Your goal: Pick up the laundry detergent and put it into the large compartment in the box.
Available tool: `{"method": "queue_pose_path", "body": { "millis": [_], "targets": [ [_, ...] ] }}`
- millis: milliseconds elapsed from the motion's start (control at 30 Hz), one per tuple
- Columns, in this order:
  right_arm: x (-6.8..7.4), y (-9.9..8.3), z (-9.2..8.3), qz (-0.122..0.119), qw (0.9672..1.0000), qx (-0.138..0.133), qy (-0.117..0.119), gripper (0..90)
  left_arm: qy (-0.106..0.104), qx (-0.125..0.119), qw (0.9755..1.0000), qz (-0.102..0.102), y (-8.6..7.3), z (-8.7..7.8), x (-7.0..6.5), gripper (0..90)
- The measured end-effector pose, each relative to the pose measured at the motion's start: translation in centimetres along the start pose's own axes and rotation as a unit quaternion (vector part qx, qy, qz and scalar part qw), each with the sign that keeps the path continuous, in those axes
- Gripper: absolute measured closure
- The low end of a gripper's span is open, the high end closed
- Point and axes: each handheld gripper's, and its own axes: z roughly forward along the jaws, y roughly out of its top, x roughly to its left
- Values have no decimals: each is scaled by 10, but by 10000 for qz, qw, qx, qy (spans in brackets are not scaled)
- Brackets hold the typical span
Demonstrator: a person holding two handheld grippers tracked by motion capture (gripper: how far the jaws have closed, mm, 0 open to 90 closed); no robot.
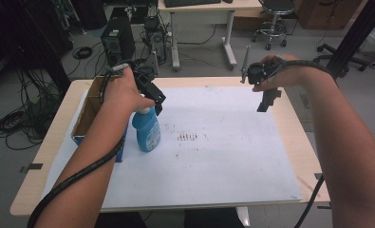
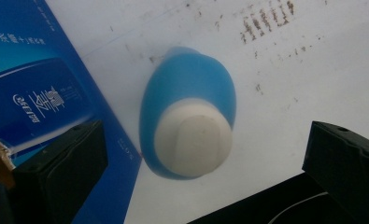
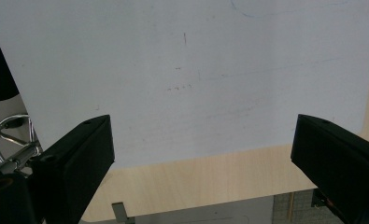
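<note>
A blue bottle (image 1: 147, 132) with a white cap (image 2: 194, 140) stands upright on the white sheet (image 1: 223, 161), left of centre. My left gripper (image 1: 153, 100) hovers just above the cap, open, with one jaw on each side of the bottle top and not touching it; the left gripper view (image 2: 205, 140) looks straight down on the cap. My right gripper (image 1: 266, 102) is held in the air over the table's far right part. It is open with nothing between its jaws, and the right gripper view (image 3: 201, 135) looks down on bare sheet and the wooden table edge (image 3: 196, 182).
An open cardboard box (image 1: 86, 114) with a blue printed side (image 2: 37, 93) stands right beside the bottle on its left. Dark smudges (image 1: 187, 137) mark the sheet's middle. Beyond the table are a computer tower (image 1: 117, 40), floor cables, a desk and a stool (image 1: 273, 21).
</note>
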Motion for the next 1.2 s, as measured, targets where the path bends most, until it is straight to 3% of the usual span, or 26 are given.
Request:
{"method": "queue_pose_path", "body": {
  "millis": [533, 1200],
  "targets": [
    [3, 0, 0, -17, 10000, 4, -5, 60, 14, 58, 9999, 87, -2, 23, 4, 2],
    [3, 4, 3, -52, 10000, 53, -4, 60, 100, -9, 9999, 129, -4, 37, 6, 2]
  ]
}}
